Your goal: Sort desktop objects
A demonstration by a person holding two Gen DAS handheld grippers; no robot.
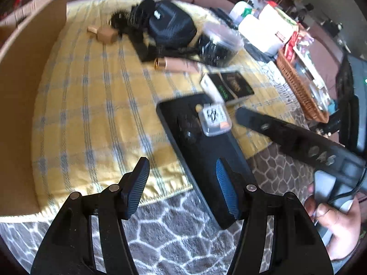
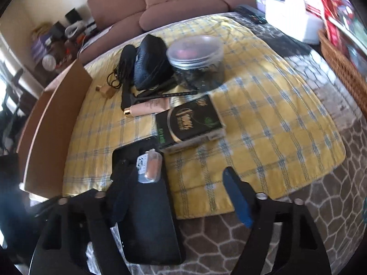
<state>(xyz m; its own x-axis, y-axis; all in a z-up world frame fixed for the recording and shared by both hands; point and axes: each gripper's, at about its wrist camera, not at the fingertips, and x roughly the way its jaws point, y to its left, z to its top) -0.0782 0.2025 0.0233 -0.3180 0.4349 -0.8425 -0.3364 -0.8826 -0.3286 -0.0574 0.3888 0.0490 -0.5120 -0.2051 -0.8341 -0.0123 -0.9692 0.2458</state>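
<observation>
A long black tray [image 1: 201,151] lies at the near edge of a yellow checked cloth [image 1: 96,96], with a small clear plastic box [image 1: 214,119] on it. My left gripper [image 1: 183,181] is open above the cloth's near edge; its right finger hangs over the tray. My right gripper [image 2: 181,197] is open; the tray [image 2: 146,217] with the clear box [image 2: 149,166] lies under its left finger. It also shows in the left wrist view [image 1: 286,135] to the right of the tray. On the cloth lie a black-and-green box [image 2: 190,123], a pink tube [image 2: 149,108], a clear jar [image 2: 197,61] and a black pouch [image 2: 151,61].
An open cardboard box [image 1: 25,91] stands along the cloth's left side. A wooden block [image 1: 103,33] and a black brush [image 1: 128,19] lie at the far side. A wicker basket [image 1: 298,87] and white boxes [image 1: 263,32] crowd the right. A sofa [image 2: 172,4] is behind.
</observation>
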